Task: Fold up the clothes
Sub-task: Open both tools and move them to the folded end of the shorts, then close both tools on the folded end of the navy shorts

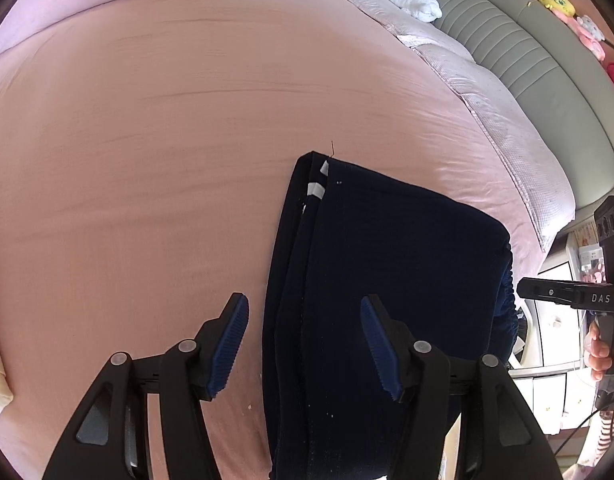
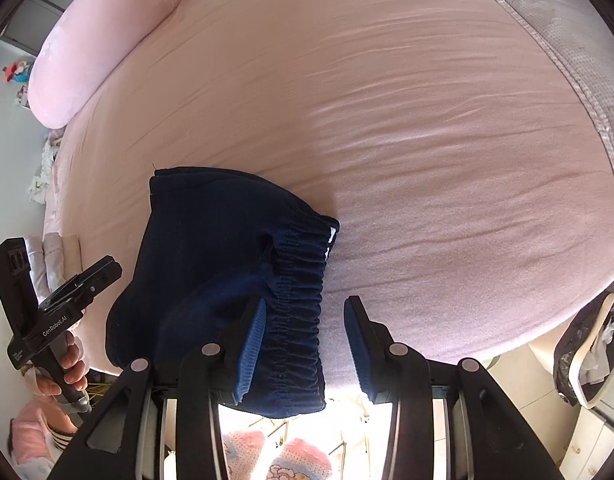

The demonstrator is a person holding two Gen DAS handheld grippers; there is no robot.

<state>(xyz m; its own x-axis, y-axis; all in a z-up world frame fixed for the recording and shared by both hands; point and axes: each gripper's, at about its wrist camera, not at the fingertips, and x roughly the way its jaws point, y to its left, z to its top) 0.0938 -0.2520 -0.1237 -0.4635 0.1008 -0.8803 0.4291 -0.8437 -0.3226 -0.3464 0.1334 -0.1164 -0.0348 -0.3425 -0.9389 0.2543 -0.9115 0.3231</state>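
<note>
Looking through my left wrist camera, I see the dark blue shorts lying folded on the pink bed sheet, at the near edge of the bed. They lie in flat layers, with white stripes showing at the far corner. My left gripper hangs just above the near end of the shorts. Its two fingers are spread wide apart and hold nothing. My right gripper pokes in past the right side of the shorts, held in a hand.

Through my right wrist camera, the shorts show their bunched stretchy waistband on the right side, and the near end droops a little over the bed edge. My right gripper floats over that waistband, fingers spread wide, nothing between them. My left gripper sits left of the shorts, tilted, gripped by a hand.

I think the shorts are soft, light and floppy, so they will sag when lifted. The thick waistband or a folded edge looks like the best place to pinch. They could be fully folded now, or have one more fold to go.
</note>
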